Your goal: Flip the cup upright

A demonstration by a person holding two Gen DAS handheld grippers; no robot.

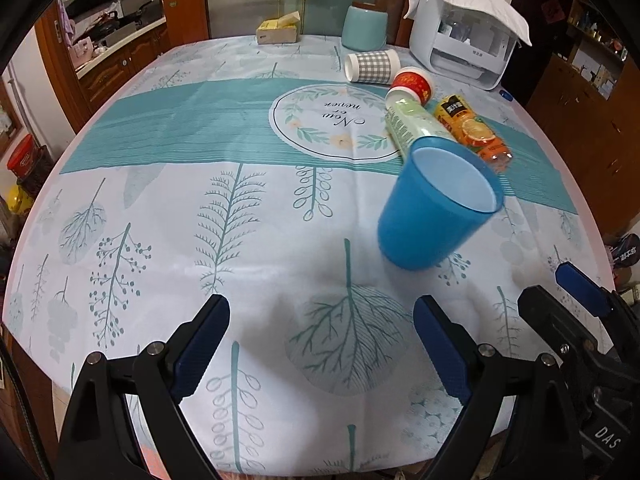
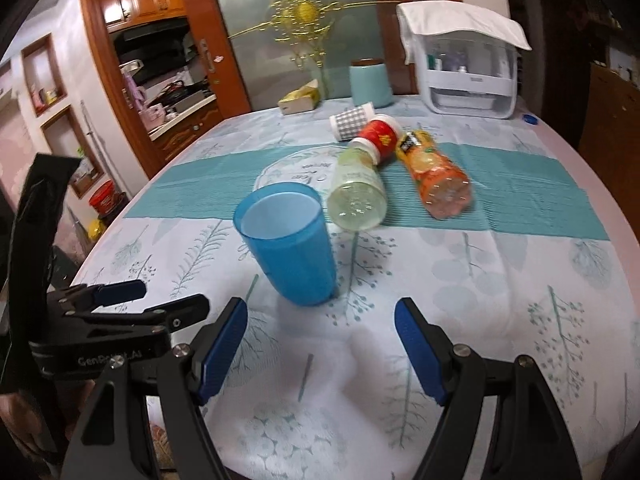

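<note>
Standing mouth-up on the patterned tablecloth, a blue plastic cup is seen, probably light and slick; its sidewall could be pinched. Both the left gripper and right gripper are held wide open, empty.

Blue cup; teal leaf-print tablecloth; grey gingham cup; orange bottle.

Cup upright before fallen bottles

Leaf-print tablecloth, green bottle and orange juice bottle lying flat, checked cup, white appliance
</note>
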